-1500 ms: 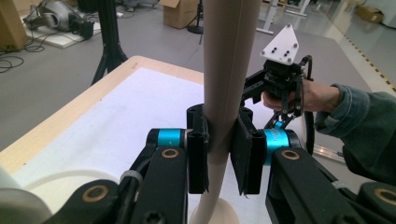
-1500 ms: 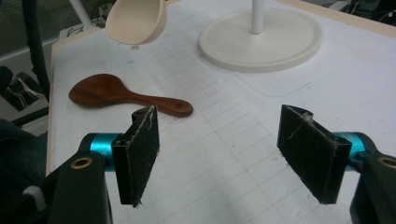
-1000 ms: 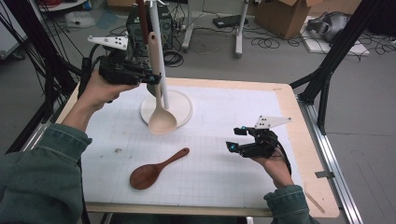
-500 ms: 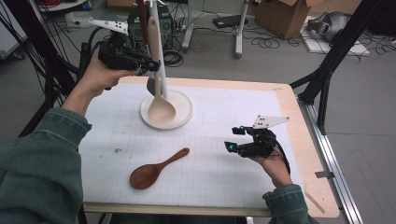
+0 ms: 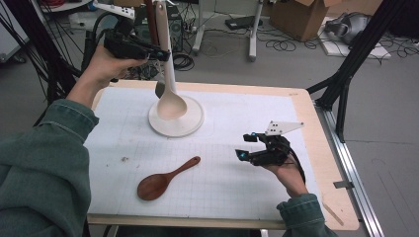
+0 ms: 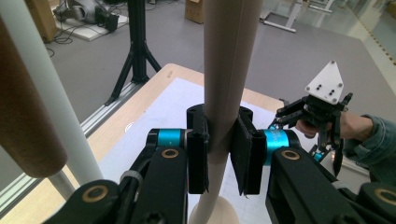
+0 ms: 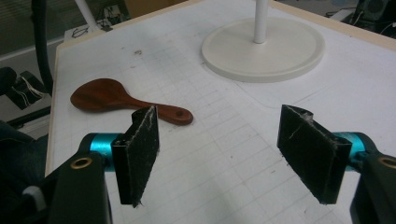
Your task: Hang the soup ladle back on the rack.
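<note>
High view showed my left claw (image 5: 160,53) clenched on the pale spoon (image 5: 170,101), lifted above the stand (image 5: 192,123); next, hanging it. My right claw (image 5: 247,145) gaped empty.

pale spoon (image 5: 170,94) | handle top cut off | high view

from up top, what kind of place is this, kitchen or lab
Most likely a lab or workshop set up for recording: a gridded mat covers the table, black tripod legs stand beside it, and cables and a cardboard box lie on the floor.
</note>
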